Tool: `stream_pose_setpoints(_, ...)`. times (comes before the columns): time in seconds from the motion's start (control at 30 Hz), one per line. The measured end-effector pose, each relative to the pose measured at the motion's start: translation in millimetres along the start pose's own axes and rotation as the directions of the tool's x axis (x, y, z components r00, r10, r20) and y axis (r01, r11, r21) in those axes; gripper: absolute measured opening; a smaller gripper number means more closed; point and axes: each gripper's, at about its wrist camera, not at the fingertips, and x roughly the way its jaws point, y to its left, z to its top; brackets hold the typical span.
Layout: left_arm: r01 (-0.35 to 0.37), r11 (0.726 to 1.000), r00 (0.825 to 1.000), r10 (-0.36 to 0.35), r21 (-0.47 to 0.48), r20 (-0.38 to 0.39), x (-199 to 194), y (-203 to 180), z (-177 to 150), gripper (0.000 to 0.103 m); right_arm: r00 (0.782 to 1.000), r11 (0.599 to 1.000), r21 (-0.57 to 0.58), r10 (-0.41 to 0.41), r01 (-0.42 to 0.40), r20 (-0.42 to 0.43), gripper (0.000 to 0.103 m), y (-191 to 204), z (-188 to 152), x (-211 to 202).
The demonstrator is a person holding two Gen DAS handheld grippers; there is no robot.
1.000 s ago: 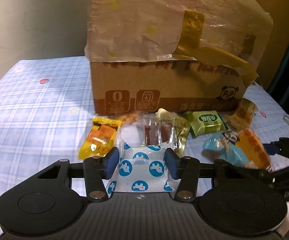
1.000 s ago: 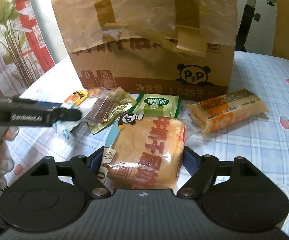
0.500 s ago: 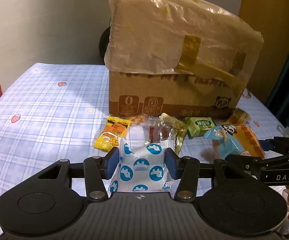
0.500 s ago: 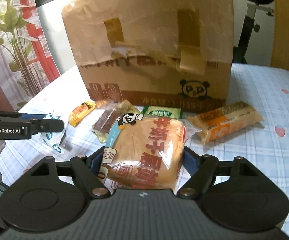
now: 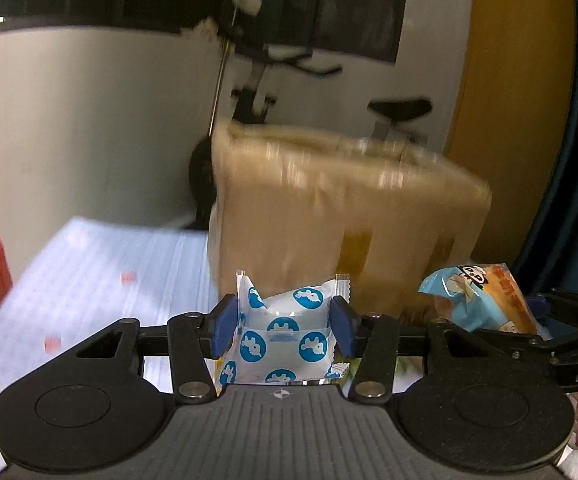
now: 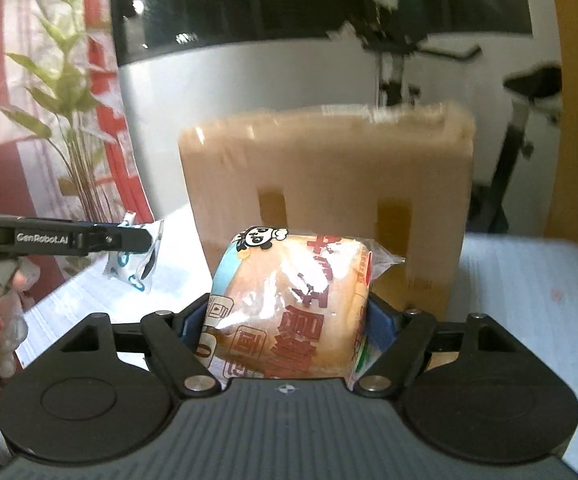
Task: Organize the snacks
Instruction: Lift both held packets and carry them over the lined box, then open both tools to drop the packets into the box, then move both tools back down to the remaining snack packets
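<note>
The left gripper [image 5: 283, 322] clamps a white blue-spotted snack pouch [image 5: 285, 336] and the right gripper [image 6: 289, 320] a clear-wrapped bread bun [image 6: 289, 304], both aloft facing the plastic-covered cardboard box [image 6: 325, 200] at twelve o'clock, so they likely need carrying over its rim.

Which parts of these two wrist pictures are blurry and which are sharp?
Left wrist view: the cardboard box and checked tablecloth are smeared by motion blur, while the blue-dotted white packet in the left gripper stays crisp. Right wrist view: the box is again streaked, but the panda bread packet in the right gripper is sharp.
</note>
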Motion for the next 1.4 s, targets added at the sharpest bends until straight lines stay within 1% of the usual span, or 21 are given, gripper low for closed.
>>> stream_pose_setpoints(0.1, 0.007, 1.0, 0.999, -0.007, 0.009, 0.045, -3, -2, 26, 0.053, 0.997, 1.0, -0.016, 0.014, -0.013, 0.073, 0.079, -3, 28, -10)
stream_pose_setpoints(0.23, 0.028, 0.999, 0.994, -0.03, 0.026, 0.103, 2, -9, 64, 0.053, 0.987, 0.999, -0.044, 0.023, -0.016, 0.158, 0.079, -12, 69, -13)
stream_pose_setpoints(0.33, 0.03, 0.998, 0.99, -0.036, 0.046, 0.136, 12, -20, 89, 0.053, 0.981, 0.996, -0.093, 0.005, 0.014, 0.196, 0.079, -20, 96, -3)
stream_pose_setpoints(0.4, 0.021, 0.997, 0.988, -0.033, 0.08, 0.151, 26, -30, 105, 0.053, 0.979, 0.988, -0.141, -0.035, 0.065, 0.203, 0.079, -27, 112, 15)
stream_pose_setpoints(0.47, 0.017, 0.995, 0.987, -0.033, 0.103, 0.156, 42, -39, 120, 0.053, 0.981, 0.985, -0.152, -0.056, 0.085, 0.186, 0.079, -38, 122, 33)
stream_pose_setpoints(0.53, 0.024, 0.996, 0.99, -0.036, 0.086, 0.139, 64, -44, 133, 0.053, 0.982, 0.982, -0.156, -0.083, 0.11, 0.169, 0.079, -49, 130, 54)
stream_pose_setpoints(0.6, 0.027, 0.997, 0.991, -0.036, 0.077, 0.125, 85, -48, 140, 0.053, 0.981, 0.978, -0.154, -0.113, 0.138, 0.16, 0.079, -56, 133, 70)
stream_pose_setpoints(0.77, 0.019, 0.997, 0.998, -0.024, 0.076, 0.063, 130, -56, 142, 0.054, 0.982, 0.984, -0.073, -0.155, 0.164, 0.109, 0.079, -79, 130, 101)
stream_pose_setpoints(0.83, 0.02, 0.997, 0.999, -0.022, 0.068, 0.03, 145, -62, 140, 0.059, 0.982, 0.983, -0.057, -0.171, 0.176, 0.084, 0.08, -85, 127, 111)
stream_pose_setpoints(0.87, 0.016, 0.998, 1.0, -0.018, 0.063, 0.017, 152, -63, 141, 0.06, 0.983, 0.984, -0.053, -0.166, 0.17, 0.075, 0.081, -86, 124, 115)
stream_pose_setpoints(0.93, 0.002, 0.999, 1.0, -0.001, 0.05, -0.001, 160, -58, 140, 0.069, 0.987, 0.987, -0.051, -0.152, 0.154, 0.054, 0.084, -87, 122, 118)
stream_pose_setpoints(1.03, 0.008, 0.999, 1.0, -0.008, 0.041, 0.006, 157, -52, 138, 0.072, 0.984, 0.984, -0.058, -0.163, 0.167, 0.069, 0.087, -88, 119, 111)
stream_pose_setpoints(1.13, 0.005, 0.998, 1.0, -0.005, 0.059, 0.008, 151, -52, 136, 0.072, 0.986, 0.988, -0.039, -0.147, 0.15, 0.078, 0.087, -89, 118, 100)
stream_pose_setpoints(1.23, 0.015, 0.998, 1.0, -0.016, 0.064, 0.016, 136, -49, 133, 0.072, 0.986, 0.99, -0.029, -0.137, 0.14, 0.091, 0.086, -86, 117, 89)
stream_pose_setpoints(1.4, 0.025, 0.996, 1.0, -0.026, 0.091, 0.015, 110, -48, 124, 0.072, 0.983, 0.99, -0.012, -0.137, 0.14, 0.118, 0.085, -71, 111, 67)
